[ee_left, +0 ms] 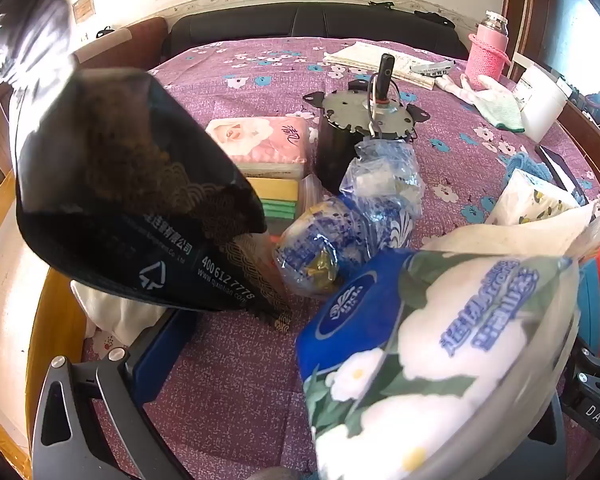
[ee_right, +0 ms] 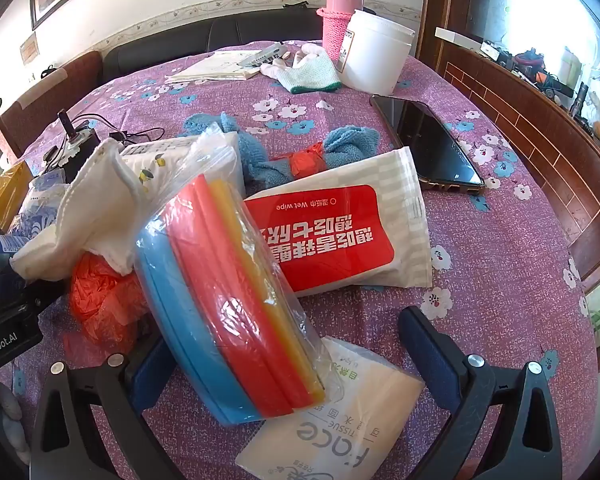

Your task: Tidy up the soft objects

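Purple floral tablecloth [ee_right: 480,280] lay cluttered; my right gripper [ee_right: 296,360] and left gripper [ee_left: 340,360] stood spread, empty. Next, I judged, closing on the sponge pack [ee_right: 228,300].

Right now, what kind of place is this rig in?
Probably a home living or dining room: a table under a floral purple tablecloth, a dark sofa against the wall, and a pink thermos.

Bright daylight, blown-out window glare, fisheye-warped edges, blurred foreground

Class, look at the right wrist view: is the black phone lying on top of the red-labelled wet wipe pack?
No, the black phone lies flat on the purple floral tablecloth, beside the red-labelled wet wipe pack.
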Motion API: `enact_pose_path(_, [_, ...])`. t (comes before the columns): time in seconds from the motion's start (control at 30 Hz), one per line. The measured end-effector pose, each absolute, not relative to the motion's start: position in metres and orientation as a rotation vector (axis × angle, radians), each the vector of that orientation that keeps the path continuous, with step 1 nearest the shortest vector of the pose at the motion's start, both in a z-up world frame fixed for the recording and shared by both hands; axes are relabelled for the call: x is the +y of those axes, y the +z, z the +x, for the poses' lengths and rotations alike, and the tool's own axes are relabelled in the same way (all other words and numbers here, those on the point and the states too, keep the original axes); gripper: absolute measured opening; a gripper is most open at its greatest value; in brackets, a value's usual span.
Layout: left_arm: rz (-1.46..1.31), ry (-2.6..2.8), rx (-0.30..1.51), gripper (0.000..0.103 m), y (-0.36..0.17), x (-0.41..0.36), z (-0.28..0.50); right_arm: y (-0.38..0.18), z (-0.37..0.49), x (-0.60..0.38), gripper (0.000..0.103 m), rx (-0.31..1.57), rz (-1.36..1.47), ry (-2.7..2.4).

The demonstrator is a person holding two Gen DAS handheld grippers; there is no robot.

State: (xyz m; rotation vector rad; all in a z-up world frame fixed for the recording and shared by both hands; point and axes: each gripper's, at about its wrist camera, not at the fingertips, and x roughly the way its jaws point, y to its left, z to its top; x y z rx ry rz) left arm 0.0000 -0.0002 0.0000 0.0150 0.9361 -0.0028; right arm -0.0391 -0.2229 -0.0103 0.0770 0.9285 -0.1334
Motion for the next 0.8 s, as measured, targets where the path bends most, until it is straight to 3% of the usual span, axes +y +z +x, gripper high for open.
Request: enact_pose_path(0.8, [0.005,-0.003,0.963,0.103,0.004,0.001,-0.011,-0.010,-0.039,-0.223,0.102,0.928,0.074,-0.135])
